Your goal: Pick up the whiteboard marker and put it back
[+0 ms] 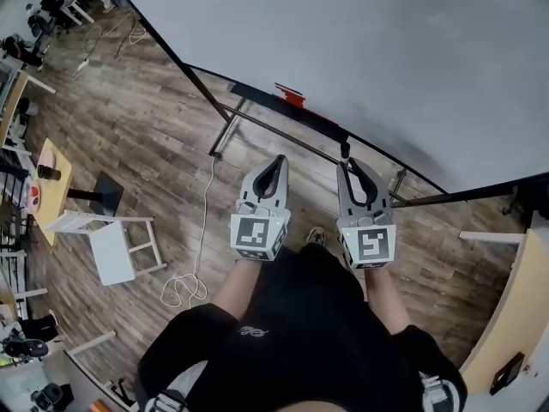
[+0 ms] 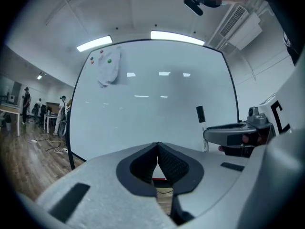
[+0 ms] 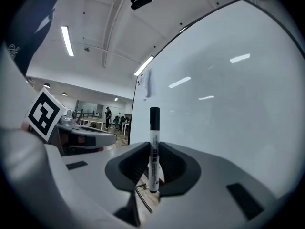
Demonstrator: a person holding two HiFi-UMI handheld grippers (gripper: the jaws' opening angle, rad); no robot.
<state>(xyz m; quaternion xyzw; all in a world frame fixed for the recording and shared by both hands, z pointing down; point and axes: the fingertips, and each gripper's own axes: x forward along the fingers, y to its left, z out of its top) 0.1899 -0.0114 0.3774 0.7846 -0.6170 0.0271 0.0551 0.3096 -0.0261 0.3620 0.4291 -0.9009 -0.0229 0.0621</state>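
- Whiteboard marker (image 3: 154, 149) is already picked up: it stands upright, black cap on top, clamped between the pads of the right gripper (image 3: 153, 165) about halfway down its white barrel.
- Putting it back is still to do; I judge the black tray (image 1: 322, 124) along the bottom edge of the whiteboard (image 1: 360, 41), where a red object (image 1: 290, 95) lies, to be the likely spot.
- Left gripper (image 2: 157, 148) has its jaw tips pressed together with nothing between them.
- Both grippers are held side by side in front of the person's body, pointing roughly level at the board, near it but apart from it.
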